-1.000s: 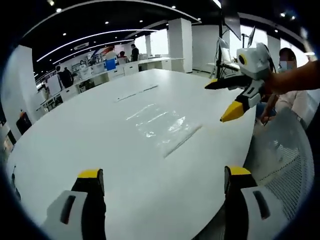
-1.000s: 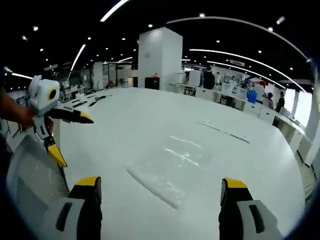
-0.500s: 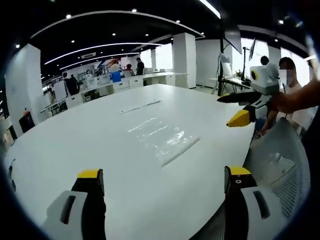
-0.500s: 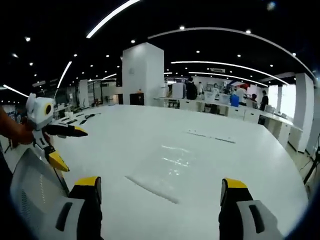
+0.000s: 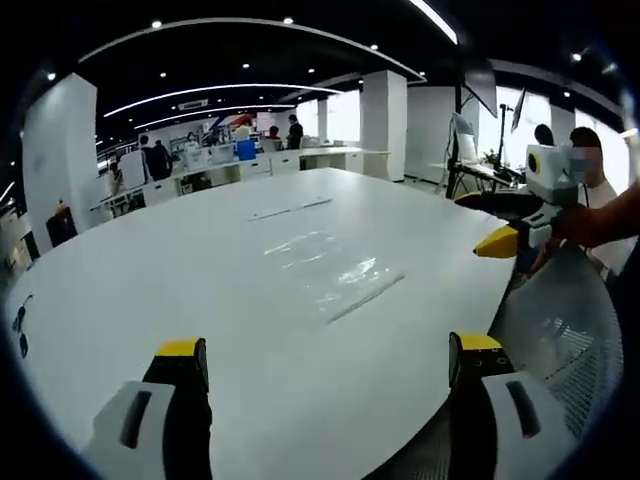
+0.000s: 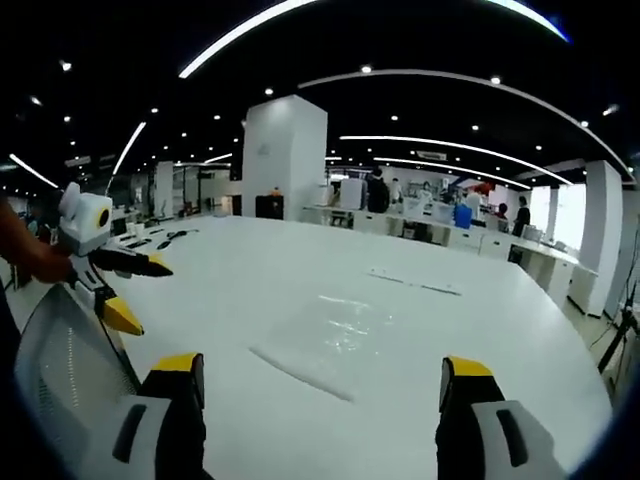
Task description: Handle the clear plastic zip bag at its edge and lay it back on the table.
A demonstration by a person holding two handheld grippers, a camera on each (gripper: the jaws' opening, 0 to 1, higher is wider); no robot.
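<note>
The clear plastic zip bag (image 5: 335,270) lies flat on the white desk (image 5: 150,290), mid-frame in both views, its zip edge toward the lower right in the left gripper view. Both the left hand-held gripper (image 5: 325,365) and the right hand-held gripper (image 6: 315,375) are released, empty and well apart from it. Laying back looks done; nothing evidently remains.

Clear zip bag (image 5: 335,268) on white table (image 5: 150,300); yellow-tipped tools.

Both grippers drawn back from the bench (image 5: 150,290), off its near edge. Right gripper (image 5: 500,225) now lower and farther out past that edge; left gripper (image 6: 125,290) likewise, above the mesh chair back (image 6: 65,370).
</note>
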